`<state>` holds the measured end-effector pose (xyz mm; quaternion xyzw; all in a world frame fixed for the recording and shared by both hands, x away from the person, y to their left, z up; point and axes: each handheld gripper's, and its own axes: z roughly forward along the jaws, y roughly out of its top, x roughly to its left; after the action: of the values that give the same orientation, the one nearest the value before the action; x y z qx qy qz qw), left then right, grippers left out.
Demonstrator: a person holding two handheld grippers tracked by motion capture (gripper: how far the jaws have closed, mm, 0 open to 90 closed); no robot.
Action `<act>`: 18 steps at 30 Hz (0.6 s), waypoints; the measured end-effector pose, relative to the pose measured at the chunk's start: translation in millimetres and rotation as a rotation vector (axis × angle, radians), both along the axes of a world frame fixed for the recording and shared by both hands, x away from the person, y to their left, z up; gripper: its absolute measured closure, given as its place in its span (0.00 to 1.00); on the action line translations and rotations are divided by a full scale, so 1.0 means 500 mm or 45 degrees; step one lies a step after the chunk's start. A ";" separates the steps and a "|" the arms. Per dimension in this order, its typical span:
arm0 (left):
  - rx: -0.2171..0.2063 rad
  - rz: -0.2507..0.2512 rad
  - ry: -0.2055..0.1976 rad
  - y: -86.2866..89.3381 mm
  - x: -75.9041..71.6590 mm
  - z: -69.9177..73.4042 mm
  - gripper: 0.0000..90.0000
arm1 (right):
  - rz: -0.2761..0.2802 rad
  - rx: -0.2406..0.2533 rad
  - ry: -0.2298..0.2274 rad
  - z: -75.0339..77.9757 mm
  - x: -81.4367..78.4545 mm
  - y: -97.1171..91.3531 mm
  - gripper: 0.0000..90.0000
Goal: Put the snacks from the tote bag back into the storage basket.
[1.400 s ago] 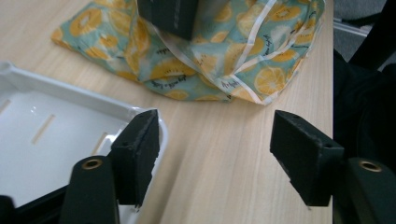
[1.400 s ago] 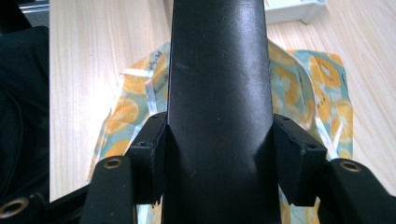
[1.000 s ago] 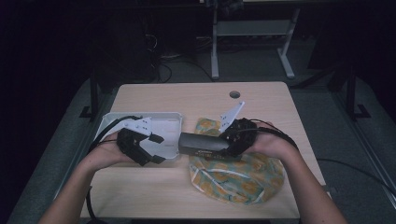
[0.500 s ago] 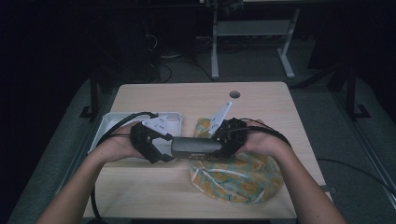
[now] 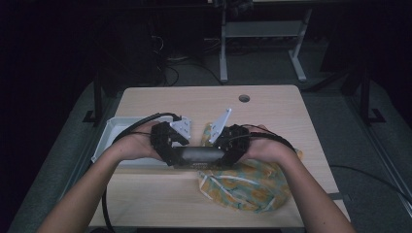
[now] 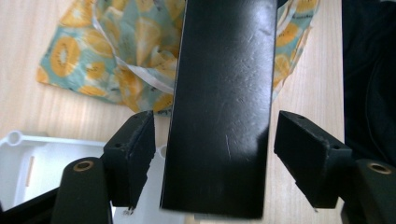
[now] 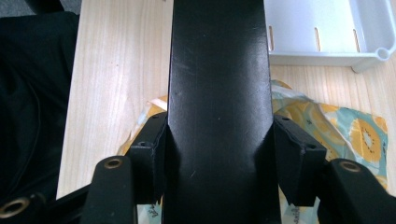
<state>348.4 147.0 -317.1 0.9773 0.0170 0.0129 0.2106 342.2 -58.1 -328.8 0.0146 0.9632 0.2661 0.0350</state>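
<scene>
Black flat case: long, glossy, rectangular; held level above the tabletop, spanning between the two claws, one end in each.

Right claw: closed on the case's right end; in the right gripper view both pads press flat against the long edges of the case, which runs straight up the middle between the jaws.

Left claw: its jaws have just been closing, with the case between them; in the left gripper view a clear gap shows on each side between the pads and the case, so no grip.

Cloth bag: teal with orange fruit print, crumpled, lying on the tabletop directly under and in front of the case's right half.

White tray: on the tabletop at the left, behind the left hand.
</scene>
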 end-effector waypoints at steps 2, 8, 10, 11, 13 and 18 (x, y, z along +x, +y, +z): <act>0.021 -0.009 0.008 -0.007 0.003 -0.002 0.34 | -0.002 0.003 -0.004 0.002 -0.001 0.001 0.47; 0.036 -0.019 0.033 -0.026 0.006 -0.005 0.39 | 0.003 0.006 -0.014 0.006 -0.002 0.010 0.47; 0.045 -0.026 0.033 -0.030 0.006 -0.005 0.40 | 0.006 0.007 -0.010 0.006 -0.001 0.011 0.47; 0.050 -0.031 0.030 -0.031 0.006 -0.006 0.40 | 0.010 0.012 -0.019 0.006 0.000 0.011 0.47; 0.054 -0.033 0.032 -0.035 0.005 -0.007 0.41 | 0.010 0.013 -0.017 0.006 0.000 0.013 0.47; 0.090 -0.042 0.025 -0.041 0.003 -0.009 0.44 | -0.002 0.020 0.003 0.003 -0.003 0.018 0.47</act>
<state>349.8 126.5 -321.8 0.9844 0.0027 0.0004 0.1761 341.0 -49.2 -327.3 0.0158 0.9611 0.2735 0.0339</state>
